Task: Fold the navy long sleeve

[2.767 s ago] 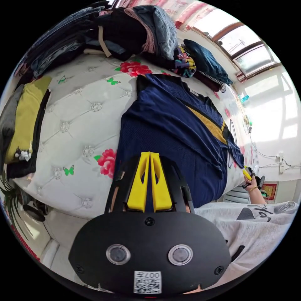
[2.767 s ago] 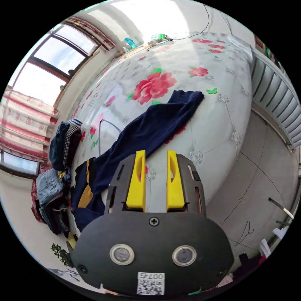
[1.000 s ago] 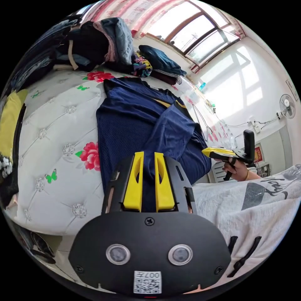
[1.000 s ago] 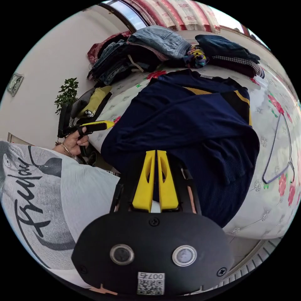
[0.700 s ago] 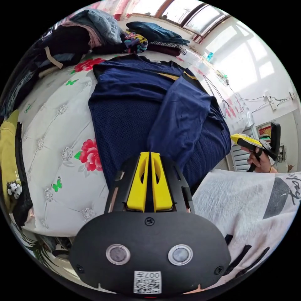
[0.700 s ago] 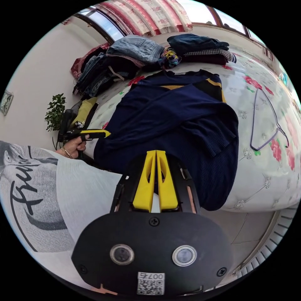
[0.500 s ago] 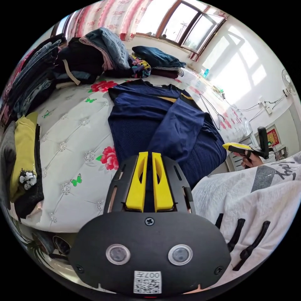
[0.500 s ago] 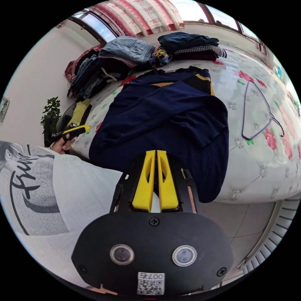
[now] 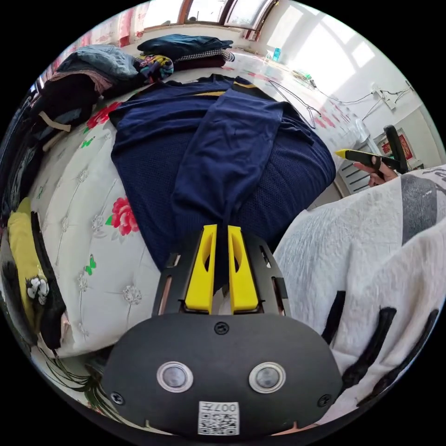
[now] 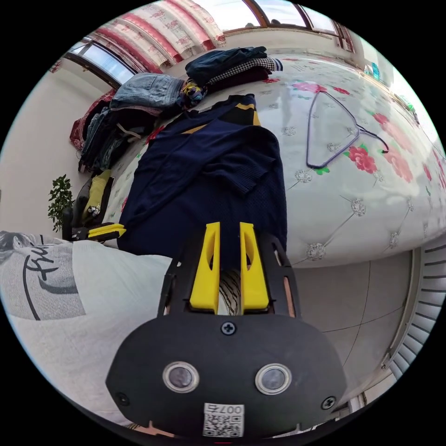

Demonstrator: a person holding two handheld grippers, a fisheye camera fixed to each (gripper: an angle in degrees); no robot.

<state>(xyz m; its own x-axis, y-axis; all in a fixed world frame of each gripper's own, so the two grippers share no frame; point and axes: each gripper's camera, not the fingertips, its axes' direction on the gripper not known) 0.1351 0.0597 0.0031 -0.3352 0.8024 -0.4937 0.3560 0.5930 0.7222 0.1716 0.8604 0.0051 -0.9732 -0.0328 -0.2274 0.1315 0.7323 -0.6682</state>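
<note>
Both sleeves of the navy long sleeve (image 9: 218, 139) lie folded across its body, and the garment rests flat on the white floral mattress (image 9: 93, 223), its hem hanging over the near edge. From my left gripper view, the left gripper (image 9: 221, 232) sits just above that hem with its yellow jaws narrowly parted; I see a slim gap between them and no cloth pinched inside. Off to the side in the same view, the right gripper (image 9: 346, 154) is held up in a hand (image 9: 378, 169), clear of the fabric; from there I cannot tell how its jaws stand.

From my right gripper view, the right gripper (image 10: 227, 230) shows its own jaws a little apart, with the navy long sleeve (image 10: 209, 181) beyond the tips and nothing between them. The left gripper (image 10: 114, 229) pokes out beside the person's white printed shirt (image 10: 69, 297), near the garment's corner. A wire hanger (image 10: 334, 127) lies on the mattress (image 10: 371, 200) beside the shirt, apart from it. Piles of folded clothes (image 10: 153, 93) sit at the far end of the bed, near the collar. A green plant (image 10: 59, 197) stands by the wall.
</note>
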